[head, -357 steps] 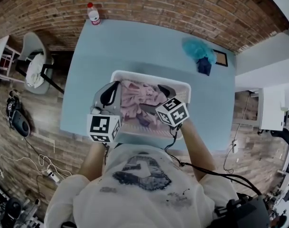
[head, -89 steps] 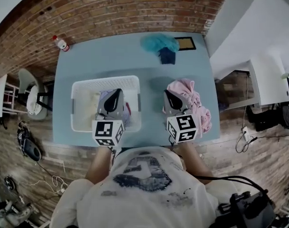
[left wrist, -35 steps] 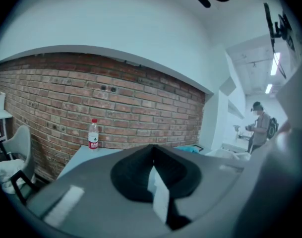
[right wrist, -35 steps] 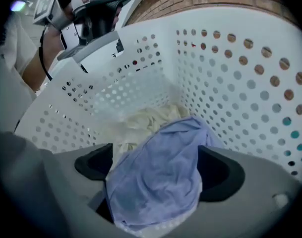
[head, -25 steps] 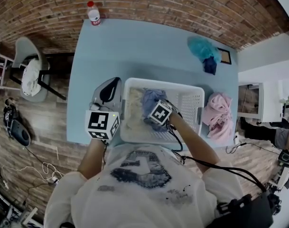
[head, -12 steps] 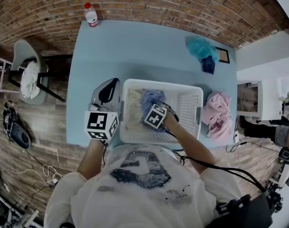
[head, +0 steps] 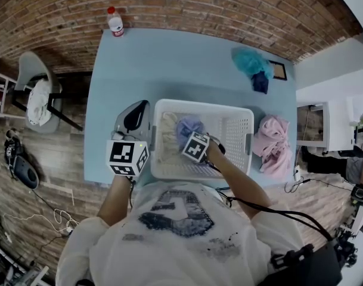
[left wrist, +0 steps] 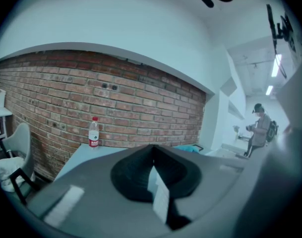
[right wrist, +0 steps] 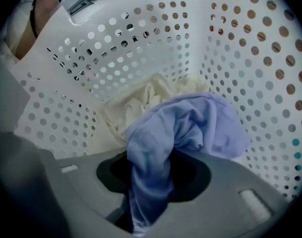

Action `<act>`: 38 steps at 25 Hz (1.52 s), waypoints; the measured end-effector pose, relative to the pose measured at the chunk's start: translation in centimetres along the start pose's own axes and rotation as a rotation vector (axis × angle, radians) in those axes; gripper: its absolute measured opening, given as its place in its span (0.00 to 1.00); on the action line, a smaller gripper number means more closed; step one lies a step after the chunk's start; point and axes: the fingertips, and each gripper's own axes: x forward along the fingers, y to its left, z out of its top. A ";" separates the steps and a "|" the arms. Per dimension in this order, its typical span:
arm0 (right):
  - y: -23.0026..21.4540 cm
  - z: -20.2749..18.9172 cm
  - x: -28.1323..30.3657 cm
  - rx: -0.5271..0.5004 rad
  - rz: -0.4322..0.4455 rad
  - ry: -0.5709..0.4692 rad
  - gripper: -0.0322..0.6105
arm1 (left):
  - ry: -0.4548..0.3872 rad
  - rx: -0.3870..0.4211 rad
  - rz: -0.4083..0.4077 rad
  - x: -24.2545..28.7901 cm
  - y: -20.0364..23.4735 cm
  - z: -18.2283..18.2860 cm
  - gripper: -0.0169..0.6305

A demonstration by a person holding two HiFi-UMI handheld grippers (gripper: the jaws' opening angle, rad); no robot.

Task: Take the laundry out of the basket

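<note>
Step in hand: the grasp.
- The right gripper (right wrist: 148, 180) points steeply down inside the white perforated laundry basket (head: 235, 130). Its jaws have just been closing and now pinch a fold of the pale blue garment (right wrist: 190, 123), which runs through the gap between them.
- A cream garment (right wrist: 141, 100) lies under the blue one on the basket floor.
- The left gripper (head: 133, 115) is held just outside the basket's left wall, jaws together with nothing in them.
- A pink garment (head: 273, 145) is already out on the blue table (head: 169, 64), right of the basket.

Next, as I judge it: I lift straight up until the trailing cloth clears the rim, then carry it right. The cream piece may drag along.

Writing: the water bottle (head: 115, 21) has a red label, too small to read. The cubes show only square markers.
</note>
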 end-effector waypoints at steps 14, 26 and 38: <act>0.1 -0.5 -2.3 0.128 0.030 -0.064 0.24 | 0.001 0.018 0.006 -0.9 -0.9 -0.1 0.01; -0.5 2.2 -8.4 0.285 -0.010 -0.378 0.23 | -0.002 0.054 -0.008 -2.2 -2.6 0.4 0.01; -0.8 3.0 -19.8 0.481 -0.143 -0.807 0.23 | -0.031 0.093 -0.022 -3.5 -4.3 1.8 0.01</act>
